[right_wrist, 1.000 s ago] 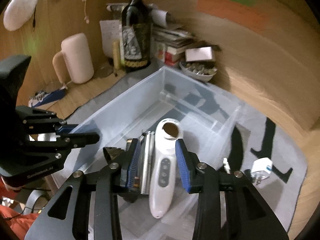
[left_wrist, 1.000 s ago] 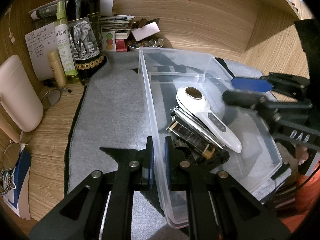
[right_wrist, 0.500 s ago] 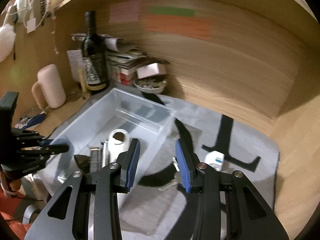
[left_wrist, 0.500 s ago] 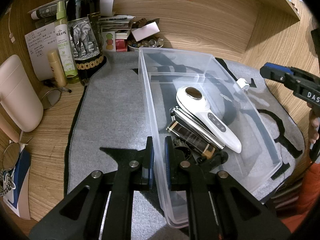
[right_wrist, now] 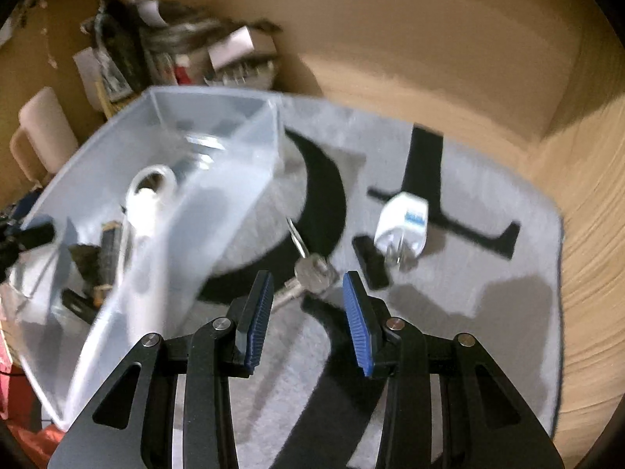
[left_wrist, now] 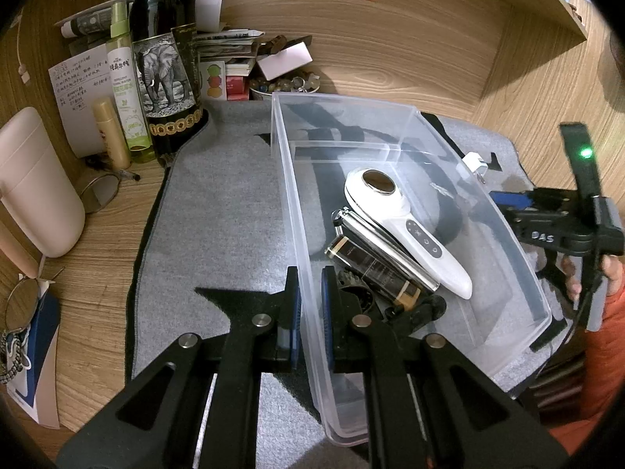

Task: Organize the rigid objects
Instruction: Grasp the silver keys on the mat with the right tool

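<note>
A clear plastic bin (left_wrist: 394,148) stands on the grey mat (left_wrist: 226,215). My left gripper (left_wrist: 310,305) is shut on its near left wall. In the bin lie a white handheld device (left_wrist: 406,230), a silver cylinder (left_wrist: 383,246), a black-and-gold tube (left_wrist: 375,269) and some dark pieces. My right gripper (right_wrist: 306,293) is open, low over the mat to the right of the bin (right_wrist: 218,144). A bunch of keys (right_wrist: 312,269) lies just ahead of its tips, untouched. A white plug (right_wrist: 404,219) and a small black block (right_wrist: 371,260) lie further right. The right wrist view is blurred.
A wine bottle (left_wrist: 164,58), a green spray bottle (left_wrist: 127,90), a pale mug (left_wrist: 35,183), papers and a bowl of small stones (left_wrist: 285,84) crowd the back left corner. Wooden walls close the back and right. A hand (left_wrist: 609,269) holds the right gripper's handle.
My right gripper has left the bin, swung right over its wall and sunk toward the keys on the mat. The left gripper and the bin have not moved.
</note>
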A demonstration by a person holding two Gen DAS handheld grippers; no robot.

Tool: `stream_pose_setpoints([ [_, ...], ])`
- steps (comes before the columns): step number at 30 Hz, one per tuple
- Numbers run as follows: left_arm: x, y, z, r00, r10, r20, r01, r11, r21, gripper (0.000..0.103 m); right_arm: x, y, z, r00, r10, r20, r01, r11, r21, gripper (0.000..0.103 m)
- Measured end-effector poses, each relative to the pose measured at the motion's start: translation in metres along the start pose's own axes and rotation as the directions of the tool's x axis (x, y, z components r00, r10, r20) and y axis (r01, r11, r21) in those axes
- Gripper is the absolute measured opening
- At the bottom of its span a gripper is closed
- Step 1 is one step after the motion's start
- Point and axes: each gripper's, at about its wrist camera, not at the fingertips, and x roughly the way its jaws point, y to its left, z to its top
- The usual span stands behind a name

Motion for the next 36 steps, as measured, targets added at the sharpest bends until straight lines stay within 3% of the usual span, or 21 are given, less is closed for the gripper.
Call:
stream_pose_setpoints([
  [6,0.000,0.000,0.000,1.000,0.000,0.000,0.000,1.000,0.001,0.009,0.019,-0.006,0.002,0.999,0.025,-0.042,-0.023,0.999,0.033,0.034],
  [8,0.000,0.000,0.000,1.000,0.000,0.000,0.000,1.000,0.001,0.009,0.022,-0.006,0.004,0.999,0.024,-0.040,-0.023,0.999,0.032,0.039],
  [9,0.000,0.000,0.000,1.000,0.000,0.000,0.000,1.000,0.001,0.009,0.023,-0.005,0.006,0.999,0.017,-0.037,-0.016,0.999,0.031,0.048],
  [15,0.000,-0.001,0.000,1.000,-0.001,0.000,0.001,1.000,0.000,0.009,0.032,0.000,0.008,1.000,-0.006,-0.022,0.006,1.000,0.010,0.050],
  [17,0.000,0.000,0.000,1.000,0.000,0.000,0.000,1.000,0.000,0.009,0.030,-0.001,0.007,1.000,0.008,-0.016,-0.008,1.000,0.016,0.045],
  [19,0.000,0.000,0.000,1.000,0.000,0.000,0.000,1.000,0.000,0.009,0.029,-0.003,0.007,1.000,0.015,-0.008,-0.015,1.000,0.019,0.031],
  [21,0.000,-0.001,0.000,1.000,-0.001,0.000,0.001,1.000,-0.001,0.009,0.029,-0.005,0.007,1.000,0.022,-0.005,-0.022,0.999,0.024,0.031],
  [22,0.000,0.000,0.000,1.000,-0.001,0.000,0.001,1.000,-0.001,0.009,0.028,-0.004,0.007,1.000,0.020,0.000,-0.020,1.000,0.023,0.026],
  [36,0.000,0.000,0.000,1.000,-0.001,0.000,0.001,1.000,0.000,0.009,-0.026,0.003,0.007,0.991,0.002,0.130,-0.003,1.000,0.001,0.026],
])
